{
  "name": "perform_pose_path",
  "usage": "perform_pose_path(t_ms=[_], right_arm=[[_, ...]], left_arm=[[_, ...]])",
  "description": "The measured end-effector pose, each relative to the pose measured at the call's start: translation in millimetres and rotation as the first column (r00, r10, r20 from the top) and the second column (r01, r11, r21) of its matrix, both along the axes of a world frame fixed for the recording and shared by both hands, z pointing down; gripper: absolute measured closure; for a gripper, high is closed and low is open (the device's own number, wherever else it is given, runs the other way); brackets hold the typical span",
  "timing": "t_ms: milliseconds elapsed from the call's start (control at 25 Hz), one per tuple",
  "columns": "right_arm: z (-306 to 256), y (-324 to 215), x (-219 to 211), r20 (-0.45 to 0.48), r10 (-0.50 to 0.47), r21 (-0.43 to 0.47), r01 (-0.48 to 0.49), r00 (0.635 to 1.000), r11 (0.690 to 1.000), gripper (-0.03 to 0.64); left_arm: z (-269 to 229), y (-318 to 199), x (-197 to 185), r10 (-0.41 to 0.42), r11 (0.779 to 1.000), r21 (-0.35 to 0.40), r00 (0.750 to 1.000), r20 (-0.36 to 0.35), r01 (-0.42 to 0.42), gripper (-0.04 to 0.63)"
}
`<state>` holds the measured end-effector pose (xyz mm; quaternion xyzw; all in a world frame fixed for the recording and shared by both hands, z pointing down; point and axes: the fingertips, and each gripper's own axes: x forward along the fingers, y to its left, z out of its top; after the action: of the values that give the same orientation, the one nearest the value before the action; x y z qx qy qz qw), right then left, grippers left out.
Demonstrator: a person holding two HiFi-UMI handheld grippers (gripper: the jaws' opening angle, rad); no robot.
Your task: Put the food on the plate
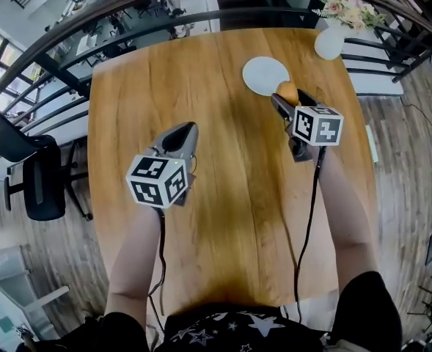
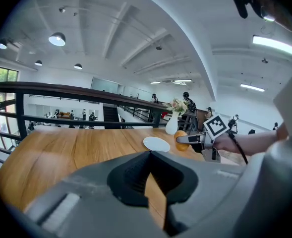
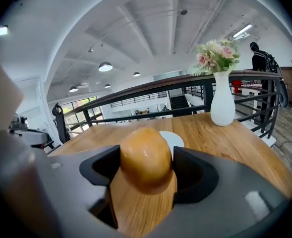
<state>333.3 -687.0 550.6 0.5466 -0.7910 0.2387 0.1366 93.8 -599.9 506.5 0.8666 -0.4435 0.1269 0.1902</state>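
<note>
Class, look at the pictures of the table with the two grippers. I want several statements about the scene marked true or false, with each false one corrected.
1. The right gripper holds the food between its fingers. True.
2. The food already lies on the plate. False: it sits in the right gripper at the plate's edge, and the plate is bare.
3. The left gripper grips the vase. False: it holds nothing, and the vase stands at the table's far right corner.
4. The vase holds flowers. True.
</note>
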Motion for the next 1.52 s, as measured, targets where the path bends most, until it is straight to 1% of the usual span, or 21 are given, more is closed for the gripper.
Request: perform_pose_path(t_ms=[120, 280, 440, 560, 720, 1000, 1200, 1400, 1520], right_arm=[[9, -28, 1, -0.039, -0.009, -0.01, 0.009, 0.999, 1.0, 0.282], [17, -58, -1, -0.045, -0.024, -0.019, 0.023, 0.999, 1.0, 0.282], [35, -89, 3, -0.126, -0.04, -0.045, 0.035, 0.991, 0.998, 0.282], [46, -103, 2, -0.149, -0.055, -0.087, 0.043, 0.987, 0.995, 0.282], [54, -115, -5, -0.196, -0.086, -0.115, 0.064, 0.977, 0.991, 0.281], [57, -128, -13, -0.273, -0.104, -0.136, 0.069, 0.956, 0.988, 0.281], [61, -136, -20, -0.34, -0.13, -0.143, 0.086, 0.931, 0.986, 0.281], [62, -141, -23, -0.371, -0.123, -0.147, 0.072, 0.92, 0.987, 0.281], [64, -140, -23, -0.399, -0.137, -0.156, 0.08, 0.907, 0.984, 0.277]], left_arm=[[14, -18, -1, -0.004, 1.0, -0.012, 1.0, 0.005, 0.004, 0.594], [26, -35, 0, -0.005, 1.0, -0.016, 1.0, 0.006, 0.005, 0.594], [37, -54, 3, -0.005, 1.0, -0.016, 1.0, 0.015, 0.005, 0.594], [42, -60, 2, 0.002, 1.0, -0.02, 1.0, 0.009, -0.002, 0.594], [44, -61, 1, 0.02, 0.999, -0.026, 1.0, -0.015, -0.021, 0.594], [49, -61, -6, 0.014, 0.999, -0.033, 1.0, -0.017, -0.014, 0.594], [54, -57, -8, 0.015, 0.999, -0.046, 1.0, -0.026, -0.017, 0.594], [55, -57, -12, 0.002, 0.999, -0.05, 0.999, -0.033, -0.004, 0.594], [56, -56, -14, -0.002, 0.998, -0.056, 0.999, -0.039, 0.0, 0.594]])
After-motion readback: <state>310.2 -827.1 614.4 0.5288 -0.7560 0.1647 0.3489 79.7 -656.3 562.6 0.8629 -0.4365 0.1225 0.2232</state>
